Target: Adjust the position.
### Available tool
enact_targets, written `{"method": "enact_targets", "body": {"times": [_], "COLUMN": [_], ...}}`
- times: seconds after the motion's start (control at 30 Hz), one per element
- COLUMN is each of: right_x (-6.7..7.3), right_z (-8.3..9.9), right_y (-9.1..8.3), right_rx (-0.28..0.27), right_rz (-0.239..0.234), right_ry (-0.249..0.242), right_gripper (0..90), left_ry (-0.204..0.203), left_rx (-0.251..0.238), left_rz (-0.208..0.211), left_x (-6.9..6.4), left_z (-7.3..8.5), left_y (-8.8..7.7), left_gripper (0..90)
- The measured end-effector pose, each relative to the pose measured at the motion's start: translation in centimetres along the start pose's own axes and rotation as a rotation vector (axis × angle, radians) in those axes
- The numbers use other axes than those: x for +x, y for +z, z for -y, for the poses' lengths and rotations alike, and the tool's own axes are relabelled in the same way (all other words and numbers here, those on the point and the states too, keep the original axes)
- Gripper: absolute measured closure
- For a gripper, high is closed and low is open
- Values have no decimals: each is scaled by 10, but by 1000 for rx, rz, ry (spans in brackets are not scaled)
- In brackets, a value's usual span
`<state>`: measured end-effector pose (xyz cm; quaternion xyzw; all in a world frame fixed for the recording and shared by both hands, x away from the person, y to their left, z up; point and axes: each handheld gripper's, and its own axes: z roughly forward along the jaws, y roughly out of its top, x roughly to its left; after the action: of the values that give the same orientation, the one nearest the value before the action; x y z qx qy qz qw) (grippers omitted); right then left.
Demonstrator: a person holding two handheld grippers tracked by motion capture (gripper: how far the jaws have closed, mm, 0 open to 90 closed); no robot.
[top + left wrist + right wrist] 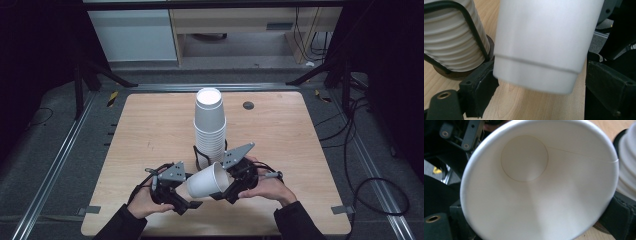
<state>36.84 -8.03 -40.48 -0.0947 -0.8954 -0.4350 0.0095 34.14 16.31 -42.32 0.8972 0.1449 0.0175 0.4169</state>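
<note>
A single white paper cup [205, 183] lies on its side in the air over the table's near middle, mouth toward the right. My right gripper [223, 181] is shut on its rim end; in the right gripper view the cup's open mouth [534, 185] sits between the jaws of the right gripper [539, 215]. My left gripper [192, 191] straddles the cup's base [536, 75] with the jaws apart, and a small gap shows beside one jaw pad [607, 87]. Behind stands a tall stack of upturned white cups [210, 125] in a black wire holder [199, 156].
The wooden table [150, 130] has bare room left and right of the stack. A small dark round insert [248, 105] sits at the back right. Metal rails and cables run along the floor on both sides. The stack [451, 42] is close to the left gripper.
</note>
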Motion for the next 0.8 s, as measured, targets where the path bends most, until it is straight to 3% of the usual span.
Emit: {"method": "enact_targets", "body": {"times": [0.1, 0.37, 0.8], "right_x": [0, 2, 4], "right_z": [-4, -5, -7], "right_y": [7, 16, 20], "right_rx": [18, 55, 64], "right_rz": [-26, -41, -58], "right_ry": [-1, -16, -27], "right_gripper": [69, 69, 70], "left_ry": [4, 11, 34], "left_rx": [8, 25, 26], "left_rz": [0, 2, 4], "left_x": [0, -1, -3], "left_z": [0, 0, 1], "left_y": [0, 3, 4], "left_gripper": [110, 130, 215]}}
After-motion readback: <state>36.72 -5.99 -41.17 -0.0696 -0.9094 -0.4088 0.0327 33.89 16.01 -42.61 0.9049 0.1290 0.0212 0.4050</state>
